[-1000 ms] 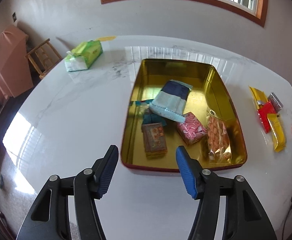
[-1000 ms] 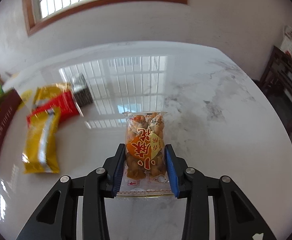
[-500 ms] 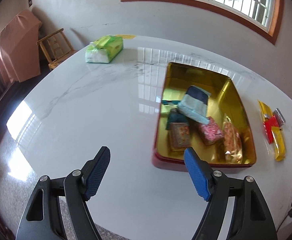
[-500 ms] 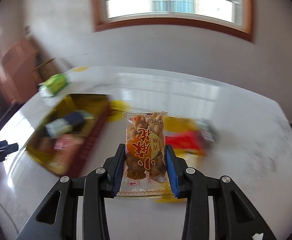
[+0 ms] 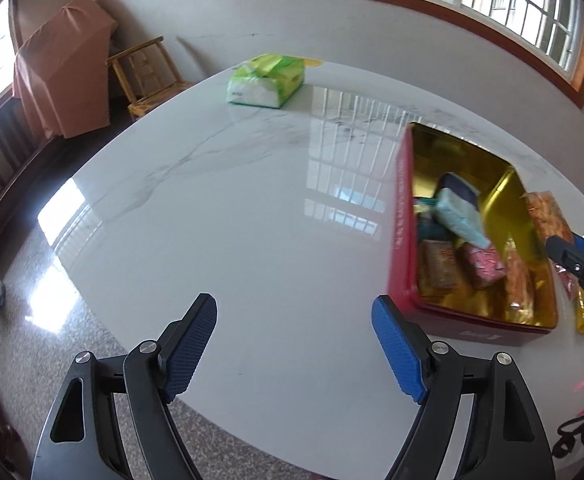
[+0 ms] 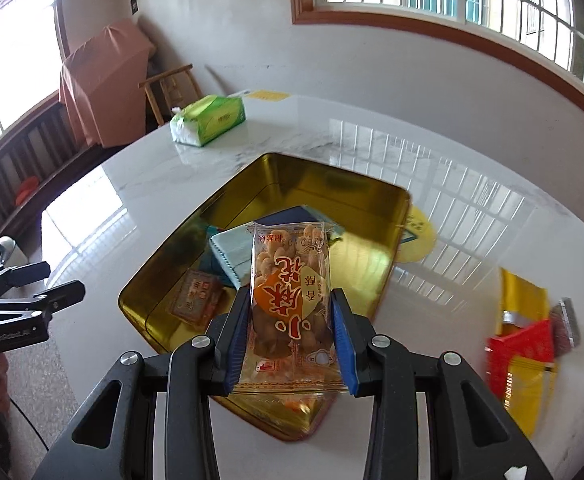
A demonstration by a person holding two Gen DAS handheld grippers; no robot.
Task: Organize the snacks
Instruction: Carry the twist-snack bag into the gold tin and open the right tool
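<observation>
My right gripper (image 6: 289,320) is shut on a clear orange snack packet (image 6: 289,280) and holds it above the gold tin (image 6: 332,184). The tin holds several wrapped snacks, among them a pale blue pack (image 6: 229,254). In the left wrist view the tin (image 5: 402,216) has red outer walls and sits at the right, with the packet (image 5: 548,216) and the right gripper (image 5: 560,254) over its right side. My left gripper (image 5: 294,332) is open and empty above bare table, left of the tin.
Yellow and red snack packets (image 6: 520,344) lie on the white marble table (image 5: 251,200) right of the tin. A green tissue pack (image 5: 265,80) sits at the table's far edge. A wooden chair (image 5: 145,76) and a covered object (image 5: 61,76) stand beyond the table.
My right gripper swung left with the snack packet, from over the loose packets to above the tin. My left gripper drew back leftward, away from the tin, still open.
</observation>
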